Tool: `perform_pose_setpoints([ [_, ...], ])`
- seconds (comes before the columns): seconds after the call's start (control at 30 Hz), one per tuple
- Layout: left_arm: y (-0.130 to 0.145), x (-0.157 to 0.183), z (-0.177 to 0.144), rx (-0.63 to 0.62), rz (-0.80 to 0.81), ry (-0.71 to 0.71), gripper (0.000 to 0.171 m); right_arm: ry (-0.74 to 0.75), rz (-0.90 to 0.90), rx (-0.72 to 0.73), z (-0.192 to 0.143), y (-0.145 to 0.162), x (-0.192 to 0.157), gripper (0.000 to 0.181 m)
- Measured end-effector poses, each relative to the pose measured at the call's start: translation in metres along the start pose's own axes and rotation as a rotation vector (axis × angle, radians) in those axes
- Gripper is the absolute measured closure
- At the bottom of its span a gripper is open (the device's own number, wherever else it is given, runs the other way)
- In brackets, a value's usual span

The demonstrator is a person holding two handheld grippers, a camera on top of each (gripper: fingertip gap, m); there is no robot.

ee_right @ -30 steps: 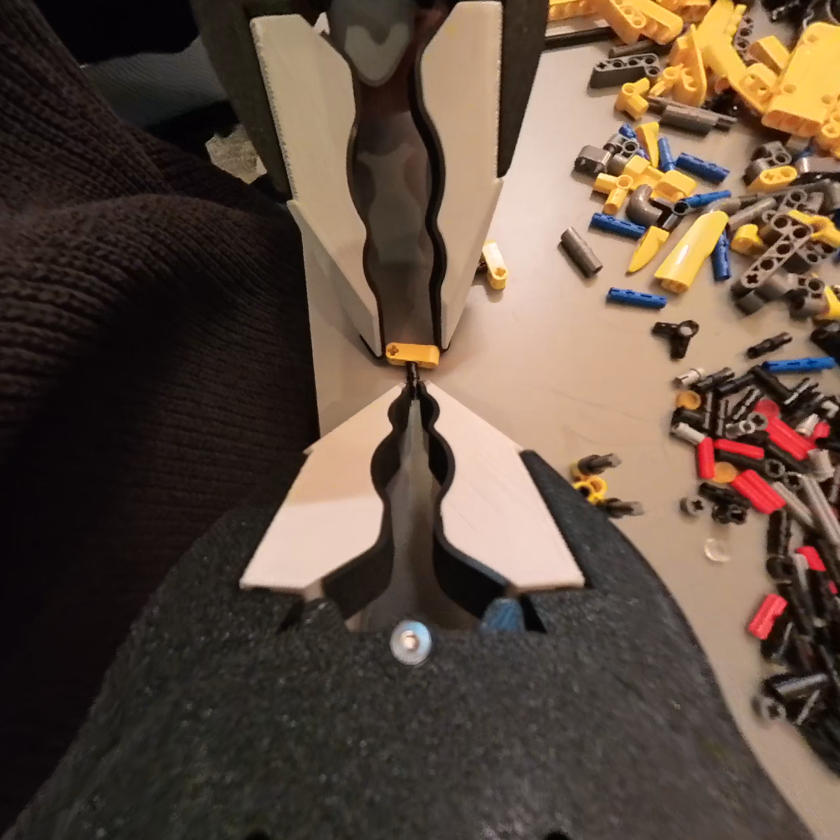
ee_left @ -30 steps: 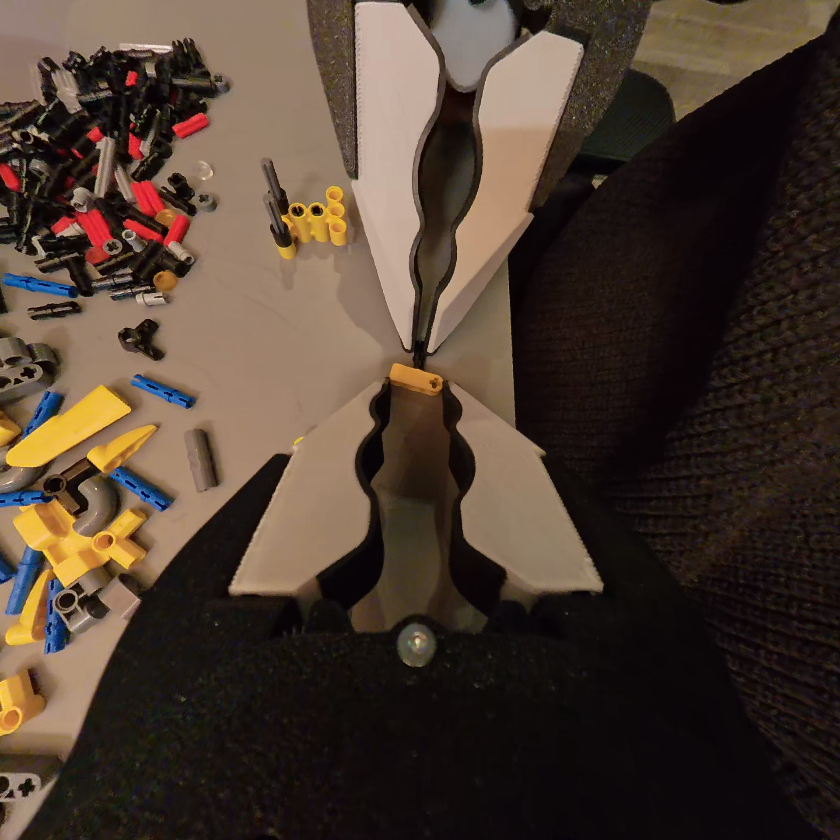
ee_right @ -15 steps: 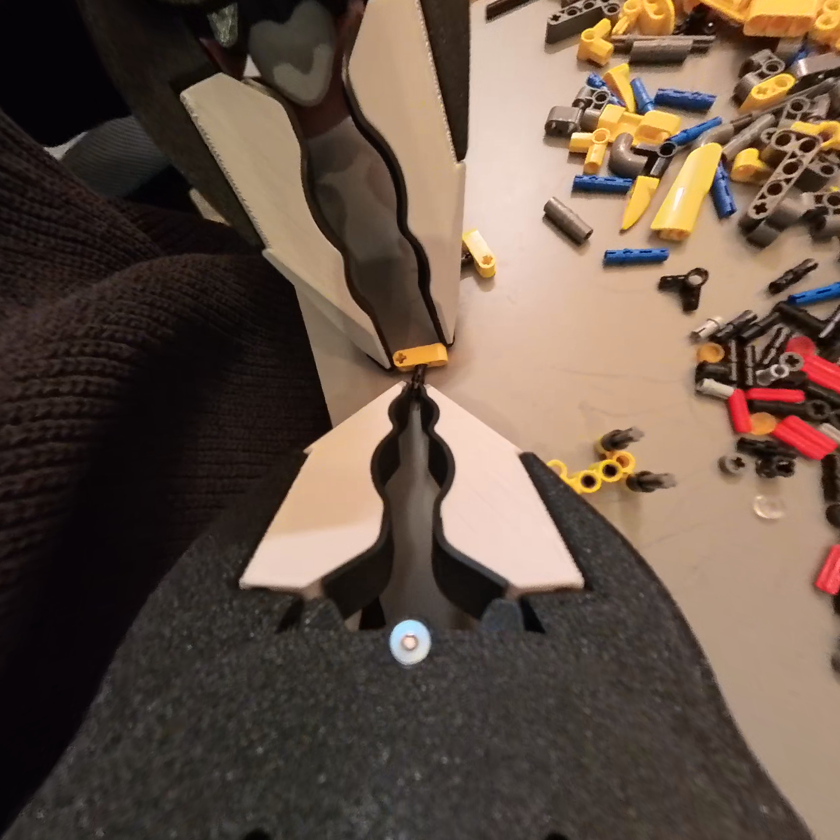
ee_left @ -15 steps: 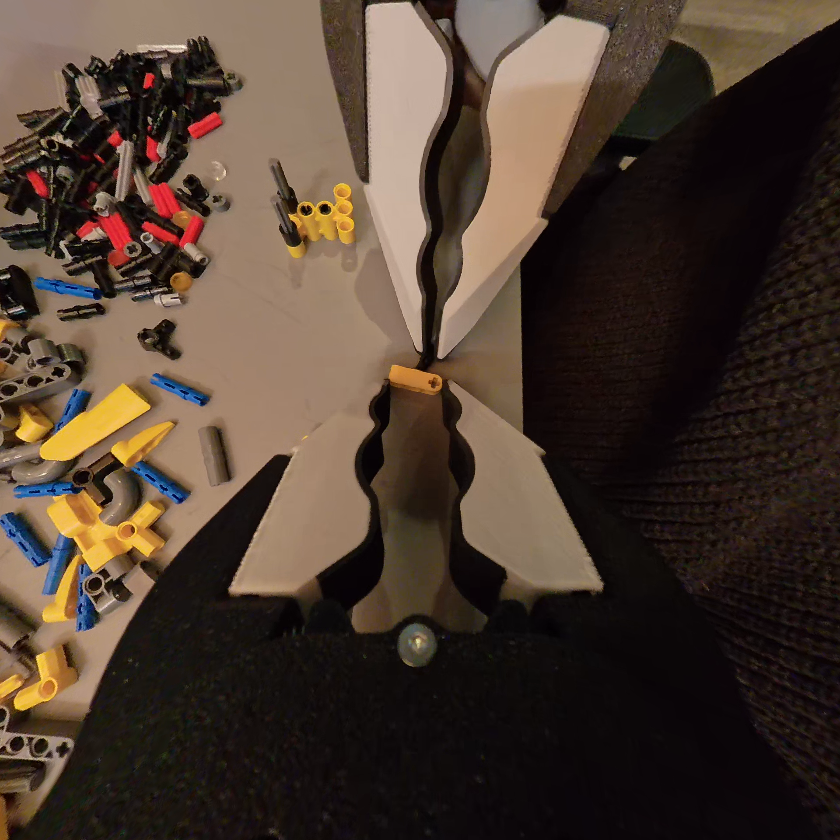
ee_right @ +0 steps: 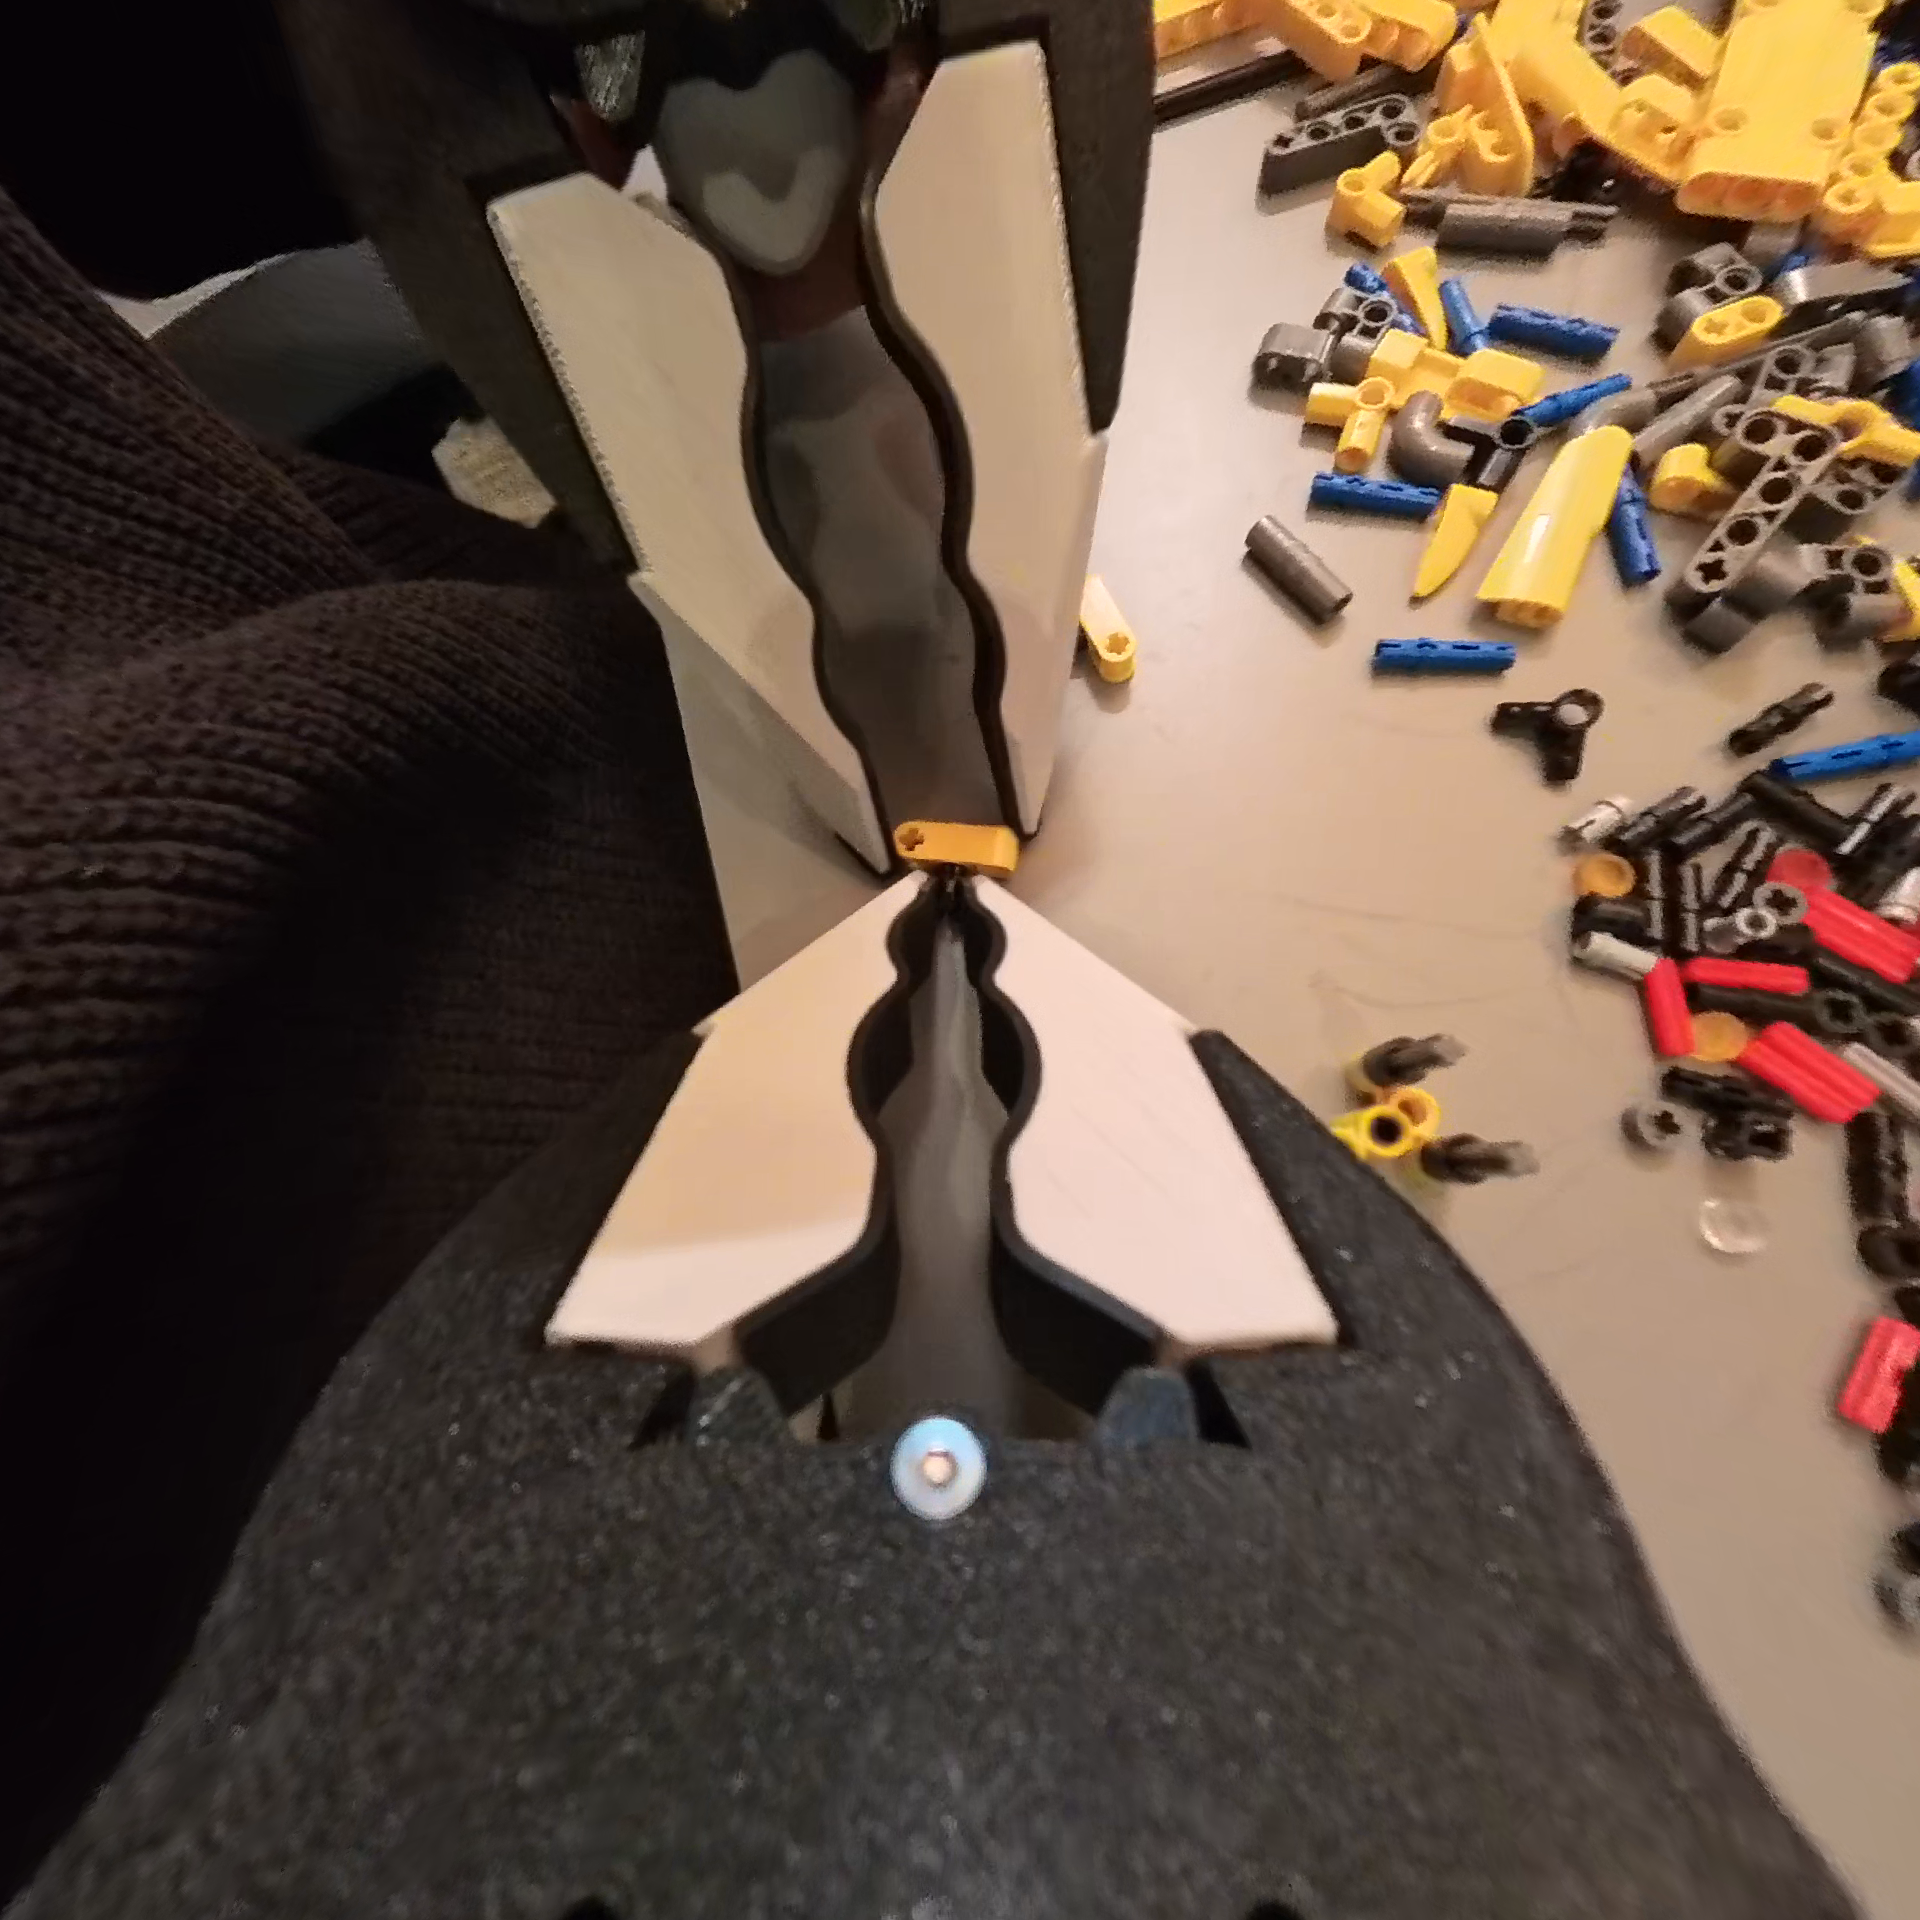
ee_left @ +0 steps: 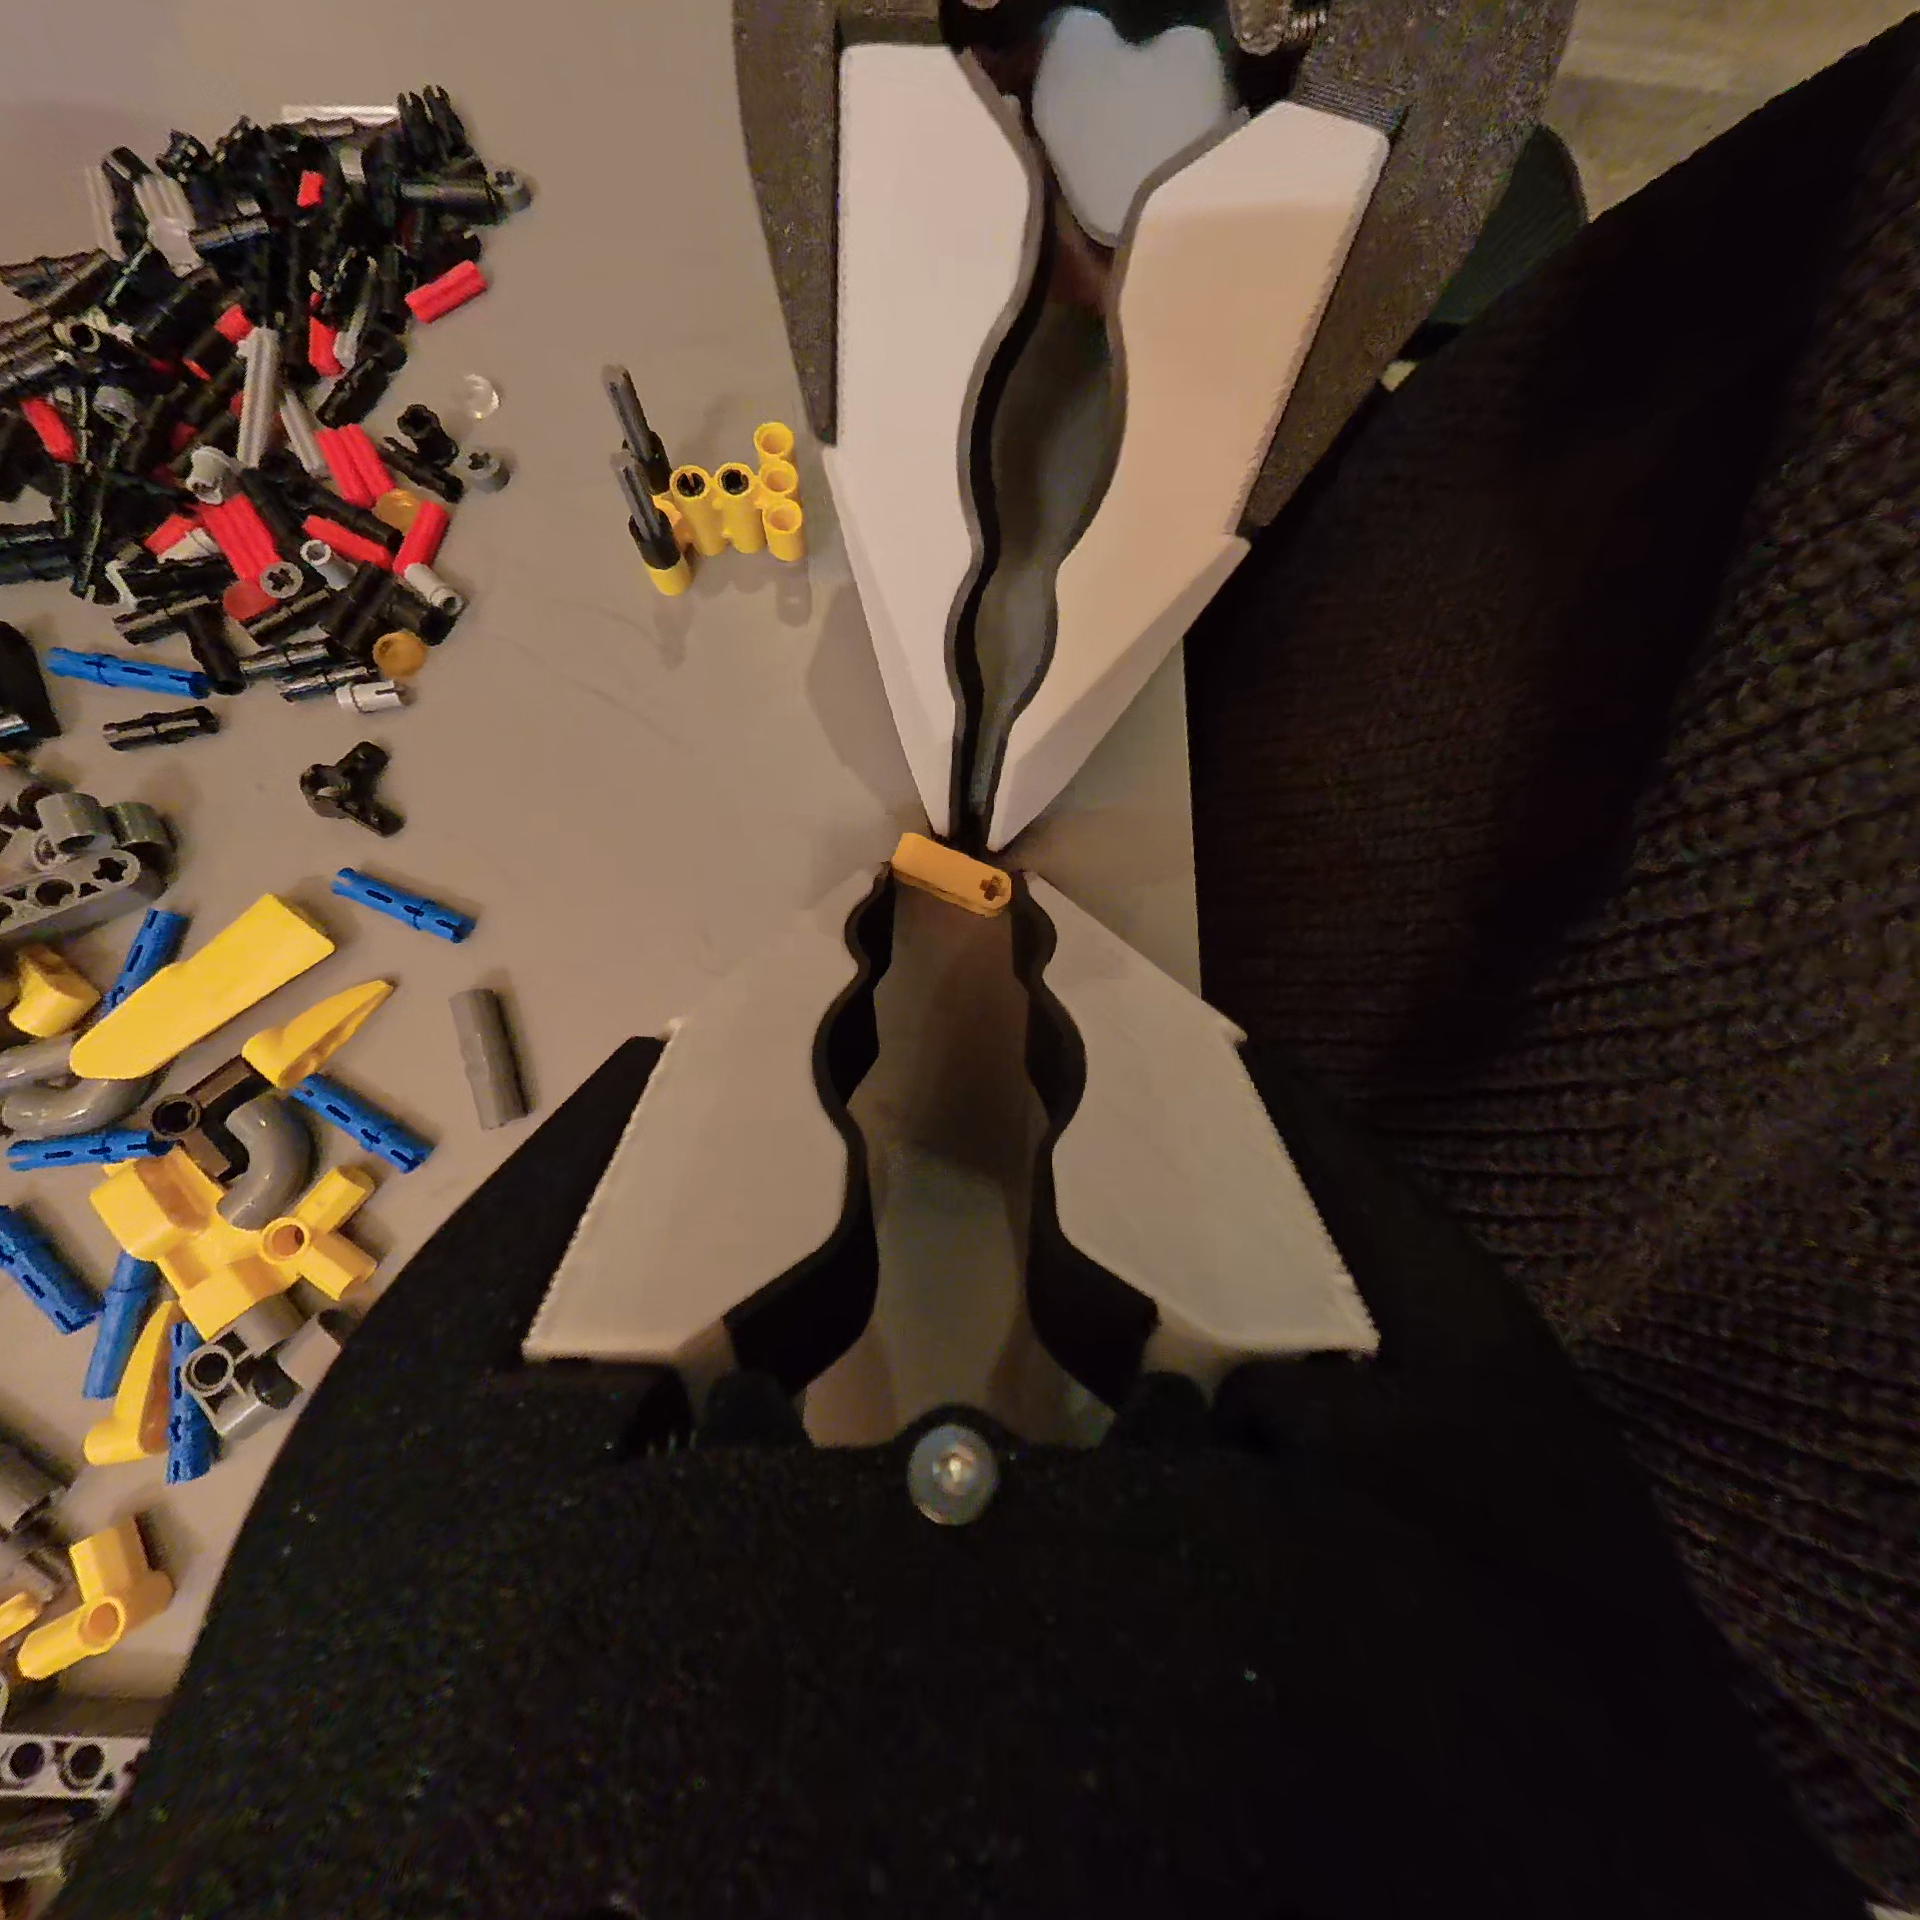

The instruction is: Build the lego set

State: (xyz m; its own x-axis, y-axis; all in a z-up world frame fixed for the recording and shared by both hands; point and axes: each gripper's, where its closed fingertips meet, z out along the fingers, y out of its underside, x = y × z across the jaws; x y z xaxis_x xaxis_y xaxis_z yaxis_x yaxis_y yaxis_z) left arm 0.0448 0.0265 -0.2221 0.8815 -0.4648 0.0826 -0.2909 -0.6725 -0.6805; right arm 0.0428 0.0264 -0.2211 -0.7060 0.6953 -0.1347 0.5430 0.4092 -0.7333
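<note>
In the left wrist view my left gripper [ee_left: 951,896] is shut on a small yellow connector [ee_left: 953,886], held crosswise at its fingertips above the grey table [ee_left: 644,727]. My right gripper [ee_left: 971,823] comes in from the top, tip to tip with it, shut on a thin black pin [ee_left: 971,828] that meets the connector. In the right wrist view my right gripper [ee_right: 951,891] is at the bottom with the black pin [ee_right: 951,883] at its tips. The left gripper [ee_right: 956,831] stands above it with the yellow connector [ee_right: 956,844].
A pile of black, red and grey pins [ee_left: 239,468] [ee_right: 1787,997] and a pile of yellow, blue and grey pieces [ee_left: 187,1143] [ee_right: 1662,364] lie on the table. A small yellow assembly with black pins [ee_left: 717,499] [ee_right: 1397,1117] lies nearby. A dark knit garment [ee_left: 1558,935] [ee_right: 260,831] borders the table edge. Only a small space, under 4 cm, lies between the two pairs of fingers.
Both grippers stay tip to tip and shut. They have tilted a little relative to each other, and the yellow connector now sits slightly askew. The piles have shifted in both views.
</note>
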Motion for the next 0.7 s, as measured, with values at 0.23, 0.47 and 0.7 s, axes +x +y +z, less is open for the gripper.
perform_pose_setpoints([
  [0.23,-0.001,0.000,0.000,0.027,-0.028,-0.002,0.150,0.064,0.022,0.027,-0.007,0.004,0.001,0.176],
  [0.47,-0.002,0.000,0.000,0.031,-0.046,-0.021,0.149,0.054,0.061,0.052,-0.008,0.002,0.001,0.181],
  [0.7,-0.001,-0.001,-0.004,0.056,-0.079,-0.049,0.148,0.111,0.073,0.107,-0.020,-0.003,0.007,0.180],
])
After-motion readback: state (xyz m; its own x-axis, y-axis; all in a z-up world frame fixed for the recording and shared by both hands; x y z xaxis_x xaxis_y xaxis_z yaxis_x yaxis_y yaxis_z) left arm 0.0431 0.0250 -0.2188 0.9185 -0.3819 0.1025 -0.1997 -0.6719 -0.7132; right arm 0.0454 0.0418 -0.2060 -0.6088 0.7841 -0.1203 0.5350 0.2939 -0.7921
